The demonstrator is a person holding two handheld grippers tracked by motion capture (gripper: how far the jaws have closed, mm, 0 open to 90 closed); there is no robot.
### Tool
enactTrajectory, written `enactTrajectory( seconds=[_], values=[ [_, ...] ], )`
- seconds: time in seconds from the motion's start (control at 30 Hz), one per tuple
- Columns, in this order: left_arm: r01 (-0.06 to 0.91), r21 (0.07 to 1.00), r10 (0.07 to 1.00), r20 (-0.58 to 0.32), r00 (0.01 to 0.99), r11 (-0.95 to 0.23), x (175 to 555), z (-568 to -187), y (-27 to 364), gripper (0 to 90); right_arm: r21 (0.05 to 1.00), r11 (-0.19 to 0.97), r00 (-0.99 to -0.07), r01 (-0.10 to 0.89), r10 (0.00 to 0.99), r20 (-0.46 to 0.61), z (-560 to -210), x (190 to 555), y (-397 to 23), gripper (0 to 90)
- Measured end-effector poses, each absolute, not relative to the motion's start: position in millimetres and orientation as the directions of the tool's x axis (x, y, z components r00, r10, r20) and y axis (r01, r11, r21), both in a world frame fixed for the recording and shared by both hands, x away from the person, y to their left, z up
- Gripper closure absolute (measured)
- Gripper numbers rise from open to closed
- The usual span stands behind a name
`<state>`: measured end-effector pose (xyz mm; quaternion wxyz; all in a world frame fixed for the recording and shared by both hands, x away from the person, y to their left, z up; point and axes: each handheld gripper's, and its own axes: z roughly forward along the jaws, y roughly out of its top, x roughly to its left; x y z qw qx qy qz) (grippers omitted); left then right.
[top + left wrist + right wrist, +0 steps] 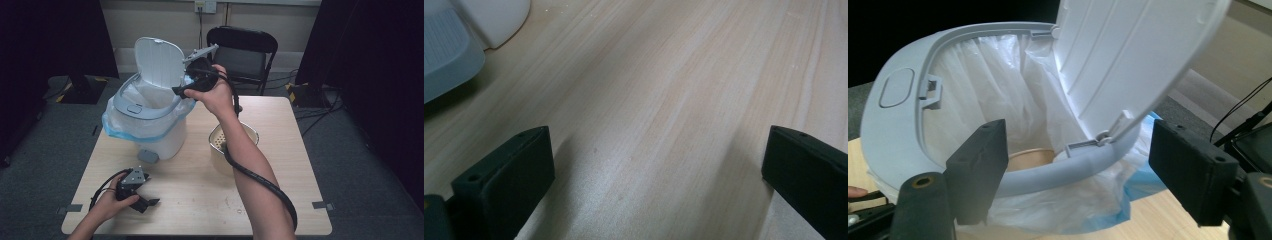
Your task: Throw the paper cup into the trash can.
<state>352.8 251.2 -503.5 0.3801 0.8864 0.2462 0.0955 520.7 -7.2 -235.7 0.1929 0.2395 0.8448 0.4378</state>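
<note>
High view, right hand-held gripper (181, 91) raised over bin (150, 117), forearm outstretched

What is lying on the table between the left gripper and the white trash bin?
Nothing: in the high view, bare wood separates the left gripper from the trash bin; only the bin's grey pedal juts toward it.

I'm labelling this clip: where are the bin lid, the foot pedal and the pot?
bin lid (159, 62), high view, inner face of the raised lid.
foot pedal (148, 156), high view, its grey top.
pot (218, 137), high view, left rim.
</note>
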Motion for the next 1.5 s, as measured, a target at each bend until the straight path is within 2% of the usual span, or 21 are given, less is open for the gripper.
enactTrajectory(
  seconds=[0.7,0.93,1.33,1.5],
  values=[
    [0.359,0.719,0.507,-0.011,0.862,-0.595,353.2,-503.3,251.4,0.0,0.849,0.456,-0.79,0.267,0.608,-0.078,-238.3,550.1,-2.7,26.8],
    [0.359,0.719,0.507,-0.011,0.862,-0.595,353.3,-503.3,251.4,0.0,0.859,0.445,-0.8,0.254,0.595,-0.072,-237.3,554.1,0.8,39.5],
    [0.356,0.715,0.501,-0.01,0.865,-0.601,353.8,-502.9,251.7,0.0,0.875,0.419,-0.795,0.243,0.603,-0.068,-234.6,554.8,2.9,43.4],
    [0.356,0.715,0.501,-0.009,0.866,-0.602,353.8,-502.8,251.7,0.0,0.87,0.433,-0.792,0.236,0.604,-0.085,-232.5,553.3,1.6,53.5]
  ],
)
